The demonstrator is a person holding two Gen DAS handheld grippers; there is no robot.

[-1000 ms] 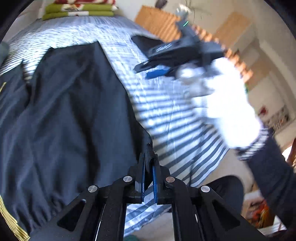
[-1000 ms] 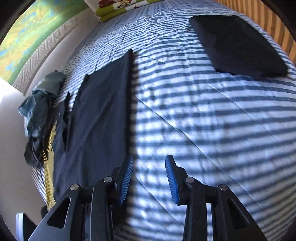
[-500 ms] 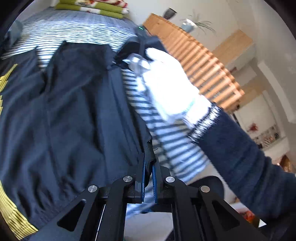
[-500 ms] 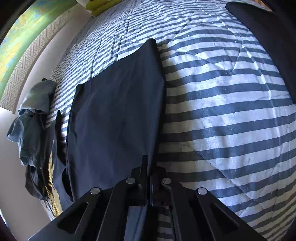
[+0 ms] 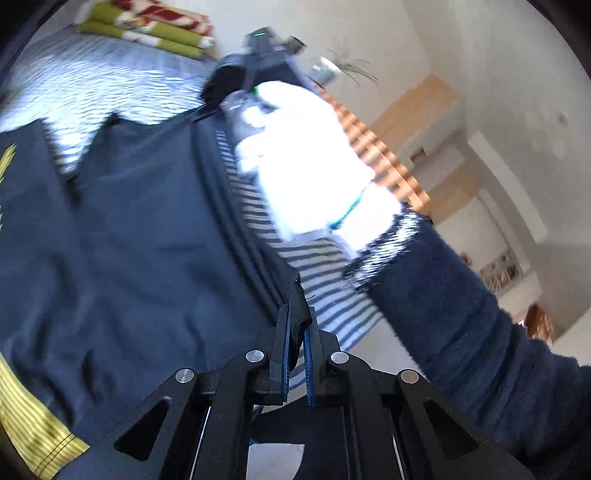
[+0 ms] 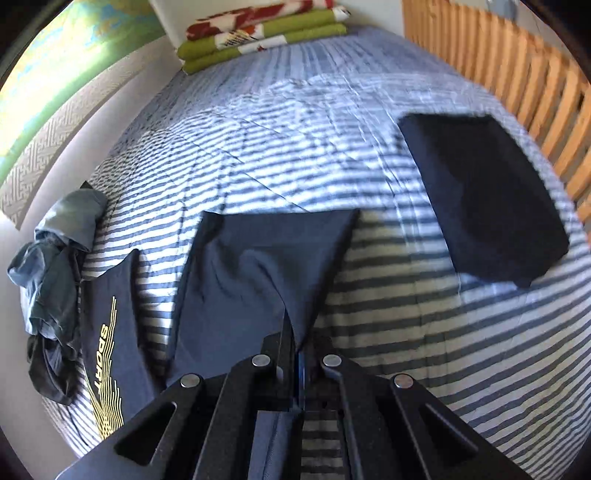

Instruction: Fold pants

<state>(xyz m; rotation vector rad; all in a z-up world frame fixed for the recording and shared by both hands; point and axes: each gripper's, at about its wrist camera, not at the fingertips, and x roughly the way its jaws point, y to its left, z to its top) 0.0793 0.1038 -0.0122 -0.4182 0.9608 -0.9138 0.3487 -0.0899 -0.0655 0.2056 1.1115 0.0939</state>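
Now two grippers, left [image 5: 295,325] and right [image 6: 295,347], each clamp one pants [image 6: 258,258].

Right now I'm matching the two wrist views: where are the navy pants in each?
Left wrist: the navy pants fill the left and centre.
Right wrist: they lie at centre-left, running down to the bottom edge.
Shared landmark: the folded green-and-red blankets at the bed's far end.
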